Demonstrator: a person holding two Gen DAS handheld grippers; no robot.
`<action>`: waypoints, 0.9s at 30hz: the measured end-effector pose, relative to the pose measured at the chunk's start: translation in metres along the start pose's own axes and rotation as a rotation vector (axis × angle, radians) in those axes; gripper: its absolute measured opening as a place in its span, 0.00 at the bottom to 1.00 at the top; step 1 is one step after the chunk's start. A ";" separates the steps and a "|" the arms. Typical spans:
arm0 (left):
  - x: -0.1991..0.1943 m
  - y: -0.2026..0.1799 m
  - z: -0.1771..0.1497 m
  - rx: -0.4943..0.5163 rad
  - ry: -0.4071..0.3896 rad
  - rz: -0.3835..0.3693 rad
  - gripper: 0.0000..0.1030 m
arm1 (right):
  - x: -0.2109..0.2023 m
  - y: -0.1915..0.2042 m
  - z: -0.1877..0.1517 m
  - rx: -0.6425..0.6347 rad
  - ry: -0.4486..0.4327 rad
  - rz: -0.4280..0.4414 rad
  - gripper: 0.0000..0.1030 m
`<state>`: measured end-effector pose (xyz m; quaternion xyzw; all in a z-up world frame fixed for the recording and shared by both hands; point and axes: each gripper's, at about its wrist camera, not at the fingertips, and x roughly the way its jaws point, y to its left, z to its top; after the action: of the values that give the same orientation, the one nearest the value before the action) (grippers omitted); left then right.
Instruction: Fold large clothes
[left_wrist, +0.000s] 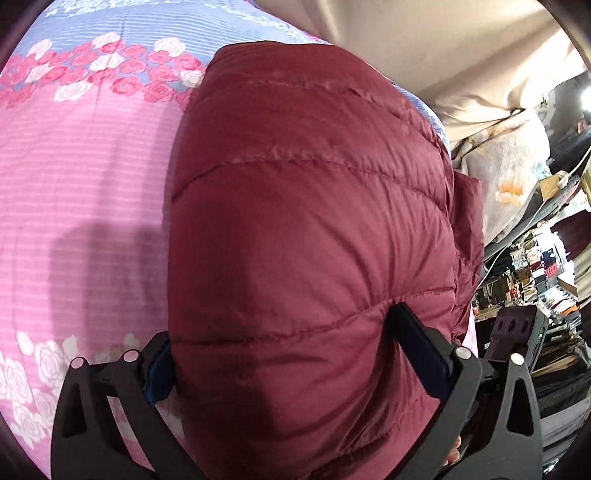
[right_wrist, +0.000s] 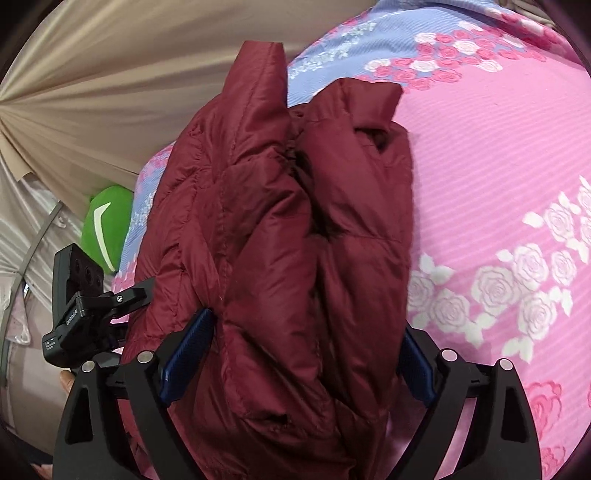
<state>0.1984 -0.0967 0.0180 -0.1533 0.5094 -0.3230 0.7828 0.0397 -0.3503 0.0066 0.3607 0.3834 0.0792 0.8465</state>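
A dark red quilted puffer jacket (left_wrist: 306, 206) lies bundled on a bed covered by a pink and lilac rose-print sheet (left_wrist: 85, 184). In the left wrist view its smooth padded back fills the middle. My left gripper (left_wrist: 280, 325) stands wide, one finger on each side of the jacket's near end; I see no pinch. In the right wrist view the jacket (right_wrist: 280, 206) shows folded layers, with a collar or cuff sticking up at the far end. My right gripper (right_wrist: 306, 323) is open, and the jacket's bulk bulges between its blue pads (right_wrist: 184, 350).
The rose-print sheet (right_wrist: 480, 155) spreads to the right of the jacket. A beige curtain (right_wrist: 92, 74) and a green object (right_wrist: 107, 225) lie beyond the bed's edge. Cluttered shelves and cables (left_wrist: 535, 258) sit off the bed's other side, beside a patterned blanket (left_wrist: 509, 177).
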 end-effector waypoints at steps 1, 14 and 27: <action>0.000 -0.001 0.000 0.004 -0.001 -0.001 0.96 | 0.002 0.001 0.000 0.000 0.001 0.006 0.85; -0.038 -0.075 -0.009 0.267 -0.124 0.022 0.49 | -0.028 0.037 0.004 -0.031 -0.065 0.022 0.21; -0.228 -0.200 -0.038 0.674 -0.614 -0.146 0.46 | -0.208 0.169 0.005 -0.341 -0.609 0.042 0.20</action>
<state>0.0326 -0.0915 0.2748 -0.0144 0.1083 -0.4642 0.8790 -0.0769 -0.3161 0.2452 0.2288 0.0870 0.0482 0.9684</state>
